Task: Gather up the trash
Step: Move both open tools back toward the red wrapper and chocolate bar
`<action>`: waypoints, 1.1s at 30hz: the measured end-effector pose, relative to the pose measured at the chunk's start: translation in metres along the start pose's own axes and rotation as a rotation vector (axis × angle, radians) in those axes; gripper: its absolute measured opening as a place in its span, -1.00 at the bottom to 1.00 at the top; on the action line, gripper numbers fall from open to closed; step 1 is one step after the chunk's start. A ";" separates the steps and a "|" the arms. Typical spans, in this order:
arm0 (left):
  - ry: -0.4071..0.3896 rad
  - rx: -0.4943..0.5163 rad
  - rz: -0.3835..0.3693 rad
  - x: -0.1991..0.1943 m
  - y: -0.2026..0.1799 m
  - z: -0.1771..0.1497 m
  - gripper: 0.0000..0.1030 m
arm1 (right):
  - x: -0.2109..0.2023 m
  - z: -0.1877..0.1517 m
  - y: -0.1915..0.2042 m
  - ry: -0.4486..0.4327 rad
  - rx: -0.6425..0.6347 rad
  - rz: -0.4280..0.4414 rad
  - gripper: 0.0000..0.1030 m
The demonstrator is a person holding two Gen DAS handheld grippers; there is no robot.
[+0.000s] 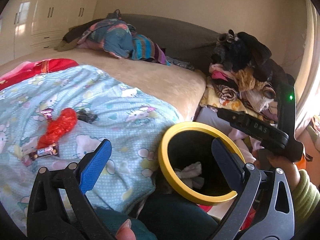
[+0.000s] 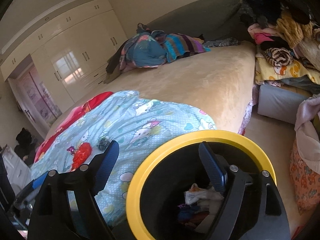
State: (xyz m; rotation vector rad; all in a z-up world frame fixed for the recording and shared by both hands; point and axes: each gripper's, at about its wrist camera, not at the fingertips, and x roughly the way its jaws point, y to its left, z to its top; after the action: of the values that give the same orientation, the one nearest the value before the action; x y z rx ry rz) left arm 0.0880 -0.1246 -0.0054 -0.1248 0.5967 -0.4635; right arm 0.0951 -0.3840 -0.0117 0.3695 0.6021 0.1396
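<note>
Right wrist view: right gripper [image 2: 158, 160] over the yellow-rimmed bin [image 2: 258, 146], fingers apart, nothing between them — crumpled paper and wrappers [image 2: 197, 197] already at the bottom. Left wrist view: left gripper [image 1: 160, 152] likewise spread and empty, one finger across the bin's mouth, a white wad [image 1: 190, 173] inside. Right hand [image 1: 280, 162] visible beside the rim, gripping its tool. More trash left on the blue cartoon blanket [image 1: 124, 108] of the bed: a red crinkled wrapper [image 1: 58, 128], a small chocolate bar [image 1: 47, 151] touching its lower end, a dark wrapper [image 1: 87, 116] just beside its top, a shiny purple scrap [image 1: 47, 113] near it. Step in hand, probably: drop finished, back for another piece. Next move calls for reaching across the blanket toward the red wrapper — fingers wide, then closing on thin foil without pinching cloth.
</note>
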 end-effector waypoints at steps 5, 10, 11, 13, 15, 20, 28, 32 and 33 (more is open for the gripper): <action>-0.023 -0.016 0.022 -0.007 0.010 0.004 0.79 | 0.003 -0.003 0.014 0.010 -0.031 0.019 0.55; -0.049 -0.021 0.057 -0.016 0.021 0.006 0.79 | 0.005 -0.004 0.026 0.017 -0.050 0.043 0.56; -0.054 -0.023 0.063 -0.018 0.023 0.006 0.79 | 0.006 -0.005 0.029 0.020 -0.052 0.049 0.56; -0.061 -0.031 0.075 -0.021 0.030 0.006 0.79 | 0.008 -0.006 0.034 0.027 -0.058 0.062 0.56; -0.070 -0.043 0.092 -0.024 0.040 0.005 0.79 | 0.013 -0.007 0.043 0.038 -0.073 0.076 0.56; -0.080 -0.095 0.135 -0.032 0.067 0.006 0.79 | 0.023 -0.008 0.069 0.053 -0.121 0.110 0.56; -0.086 -0.183 0.219 -0.046 0.114 0.000 0.79 | 0.044 -0.008 0.110 0.081 -0.193 0.168 0.57; -0.079 -0.228 0.259 -0.051 0.140 -0.006 0.79 | 0.056 -0.009 0.128 0.099 -0.210 0.195 0.57; -0.076 -0.236 0.267 -0.051 0.145 -0.008 0.79 | 0.060 -0.009 0.135 0.103 -0.217 0.203 0.57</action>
State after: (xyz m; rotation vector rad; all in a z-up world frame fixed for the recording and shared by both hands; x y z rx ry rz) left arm 0.1021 0.0283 -0.0213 -0.2820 0.5818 -0.1281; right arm 0.1359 -0.2429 0.0012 0.2129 0.6438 0.4170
